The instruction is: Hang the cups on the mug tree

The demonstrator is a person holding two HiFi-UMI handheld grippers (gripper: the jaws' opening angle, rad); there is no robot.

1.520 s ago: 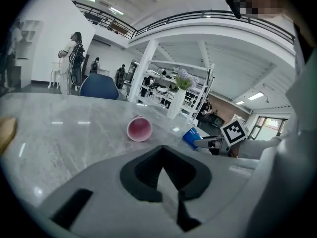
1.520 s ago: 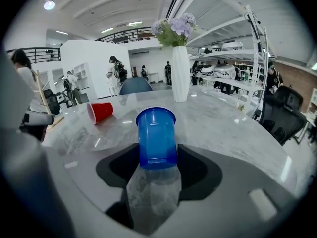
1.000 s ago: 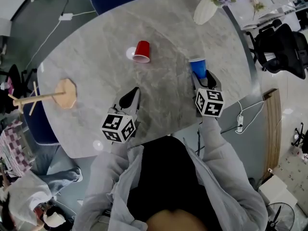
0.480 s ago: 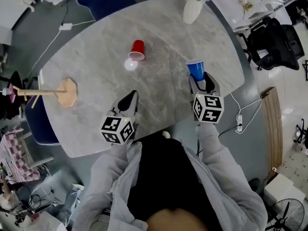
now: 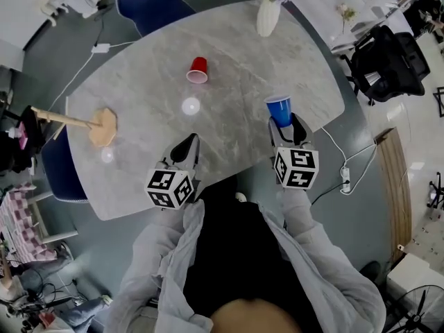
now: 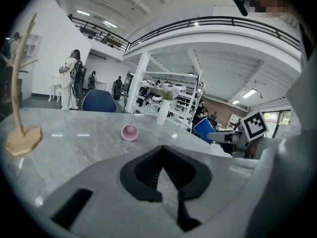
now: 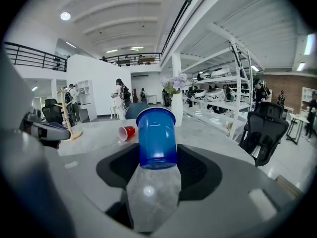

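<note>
Two cups are in play. My right gripper is clamped on the blue cup. The pads sit on its lower wall near the base, and its mouth points away from me and somewhat upward. Cup and gripper appear raised above the marble table, over its near right edge.

The red cup lies on its side toward the middle of the far edge. Its long axis runs roughly far to near, with the pale mouth turned toward me.

My left gripper has its jaws brought together with nothing between them. It hangs over the near edge, to the left of the right one.

The mug tree stands upright at the left edge, well apart from both cups.

The governing relation, as I judge it, is that the tree lies far to the left of the held cup, across most of the table's width. My empty left gripper sits between the two and is nearer the tree. The blue cup must therefore travel leftward past that gripper and be turned so its mouth meets a peg. A vase of flowers at the far edge lies clear of that path.
</note>
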